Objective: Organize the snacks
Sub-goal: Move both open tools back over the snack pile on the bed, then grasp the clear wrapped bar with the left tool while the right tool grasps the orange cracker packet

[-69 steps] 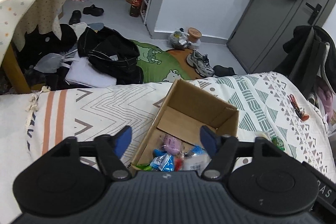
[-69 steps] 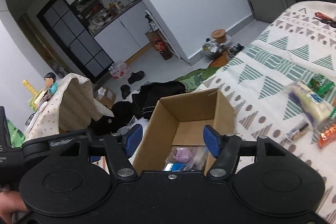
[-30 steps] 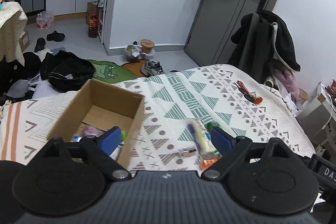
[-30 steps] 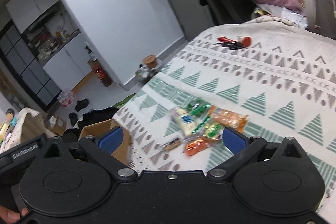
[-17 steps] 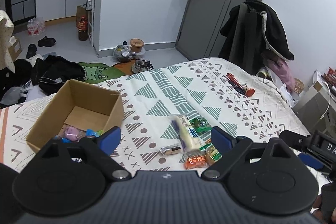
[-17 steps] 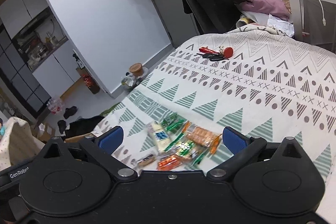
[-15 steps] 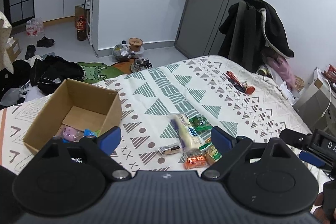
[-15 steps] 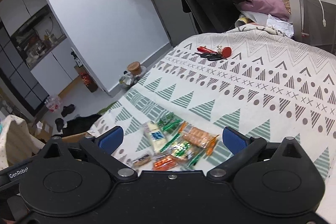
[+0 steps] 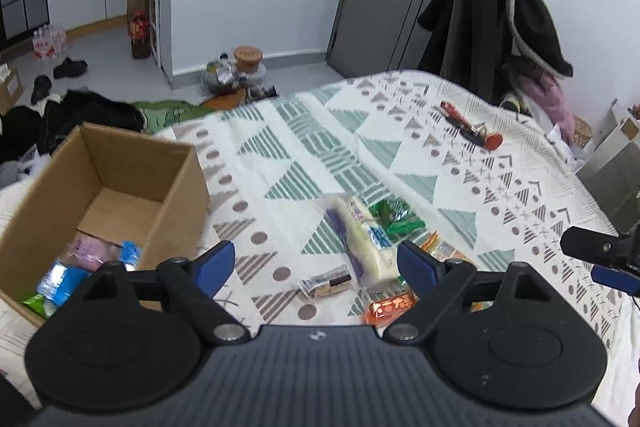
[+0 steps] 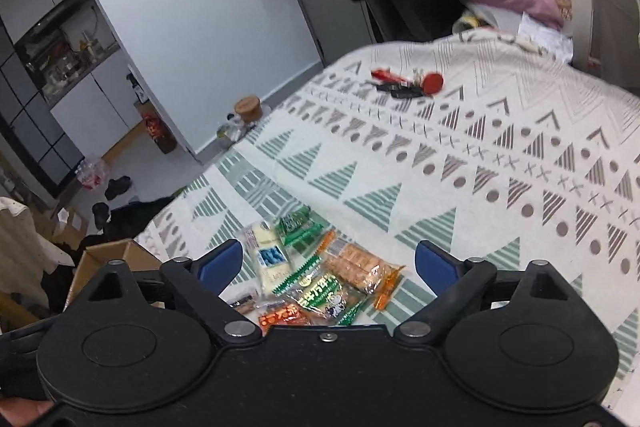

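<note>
Patterned bedcover [image 9: 400,131] fills both views. At lower left in the left view, the box [image 9: 176,187] holds some packets, partly cut off by the left gripper [image 9: 316,265], whose jaws are spread and empty. Snacks [image 9: 360,239] lie in a loose pile at lower centre, blurred: a long pale pack, green and orange wrappers. In the right view the right gripper [image 10: 328,261] hovers wide open over the same pile, hiding its near edge. Compared with 2.3 s ago, both grippers have left the box and now face the pile.
</note>
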`<state>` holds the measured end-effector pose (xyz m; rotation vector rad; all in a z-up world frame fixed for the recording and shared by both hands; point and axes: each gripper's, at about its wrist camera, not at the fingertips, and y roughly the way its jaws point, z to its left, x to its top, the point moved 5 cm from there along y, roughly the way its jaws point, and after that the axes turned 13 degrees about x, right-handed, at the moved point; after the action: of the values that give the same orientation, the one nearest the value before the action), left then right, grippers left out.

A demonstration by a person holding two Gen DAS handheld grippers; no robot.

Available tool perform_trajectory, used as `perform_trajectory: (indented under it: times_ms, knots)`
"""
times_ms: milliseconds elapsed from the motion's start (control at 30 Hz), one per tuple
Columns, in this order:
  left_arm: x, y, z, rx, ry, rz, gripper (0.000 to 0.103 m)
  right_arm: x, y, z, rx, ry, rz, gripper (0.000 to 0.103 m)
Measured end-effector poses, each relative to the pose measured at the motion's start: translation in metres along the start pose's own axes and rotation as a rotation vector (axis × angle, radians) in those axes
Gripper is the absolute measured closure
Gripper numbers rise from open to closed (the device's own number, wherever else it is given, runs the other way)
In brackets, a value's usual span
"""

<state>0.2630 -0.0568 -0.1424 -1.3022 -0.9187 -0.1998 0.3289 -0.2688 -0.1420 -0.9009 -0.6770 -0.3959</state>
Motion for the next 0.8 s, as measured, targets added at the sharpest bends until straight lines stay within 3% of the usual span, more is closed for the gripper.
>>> perform_trajectory:
  times_ms: [233, 467, 800]
  knots:
    - [-0.010, 0.041, -0.009, 0.014, 0.035, 0.047, 0.020, -0.004, 0.033, -0.014, -0.025, -0.002, 0.059, 0.019]
    - [-0.019, 0.080, -0.017, 0.020, 0.067, 0.101, 0.030, -0.010, 0.064, -0.027, -0.026, 0.005, 0.120, 0.027]
    - [-0.022, 0.108, -0.026, -0.015, 0.089, 0.106, 0.036, -0.018, 0.099, -0.042, -0.043, -0.014, 0.180, 0.031]
